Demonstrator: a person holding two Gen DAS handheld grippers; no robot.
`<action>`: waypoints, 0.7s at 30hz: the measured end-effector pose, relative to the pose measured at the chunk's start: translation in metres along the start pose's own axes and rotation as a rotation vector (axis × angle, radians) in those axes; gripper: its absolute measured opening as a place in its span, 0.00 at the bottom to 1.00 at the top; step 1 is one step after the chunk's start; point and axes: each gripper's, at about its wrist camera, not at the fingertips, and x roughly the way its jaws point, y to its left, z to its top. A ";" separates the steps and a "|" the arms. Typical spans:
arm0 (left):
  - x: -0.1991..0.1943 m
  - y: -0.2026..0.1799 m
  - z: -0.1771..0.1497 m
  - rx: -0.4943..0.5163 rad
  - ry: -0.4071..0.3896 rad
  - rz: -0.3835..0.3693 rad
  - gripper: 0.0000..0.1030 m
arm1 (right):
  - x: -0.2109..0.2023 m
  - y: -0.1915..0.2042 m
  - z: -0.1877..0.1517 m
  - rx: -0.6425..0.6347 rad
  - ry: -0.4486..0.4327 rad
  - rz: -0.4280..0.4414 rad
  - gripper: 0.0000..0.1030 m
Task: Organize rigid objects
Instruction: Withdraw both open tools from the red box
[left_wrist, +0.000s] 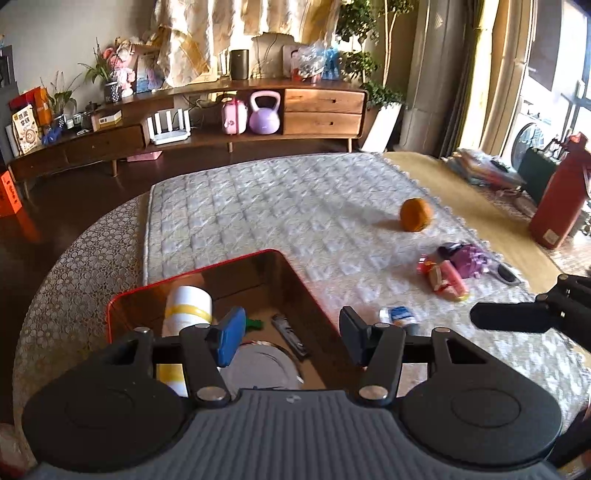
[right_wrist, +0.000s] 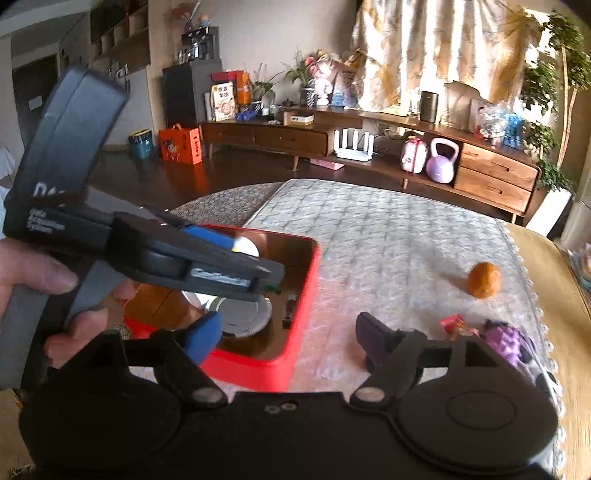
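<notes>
A red box (left_wrist: 155, 286) with a brown inside stands on the quilted mat. It holds a white roll with a yellow band (left_wrist: 188, 306), a silver disc (left_wrist: 258, 365) and a black flat item (left_wrist: 290, 334). My left gripper (left_wrist: 291, 328) hangs open over the box with nothing between its pads. My right gripper (right_wrist: 288, 332) is open too, above the box's near right corner (right_wrist: 288, 365). An orange (left_wrist: 416, 214) lies loose on the mat. A purple toy (left_wrist: 469, 258), a pink and red packet (left_wrist: 447, 280) and a small blue and white packet (left_wrist: 400, 316) lie nearer.
A tall red bottle (left_wrist: 557, 195) stands at the table's right side. One of the right gripper's fingers (left_wrist: 509, 315) juts in from the right. A hand (right_wrist: 37, 277) holds the left gripper (right_wrist: 266, 280) over the box. A wooden sideboard (left_wrist: 321, 107) lines the far wall.
</notes>
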 end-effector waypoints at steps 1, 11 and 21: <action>-0.004 -0.004 -0.001 0.001 -0.003 -0.003 0.54 | -0.006 -0.005 -0.002 0.015 -0.005 -0.003 0.81; -0.030 -0.035 -0.019 -0.017 -0.024 -0.048 0.59 | -0.055 -0.046 -0.025 0.105 -0.062 -0.029 0.93; -0.036 -0.065 -0.030 -0.029 -0.049 -0.064 0.71 | -0.081 -0.081 -0.049 0.154 -0.087 -0.093 1.00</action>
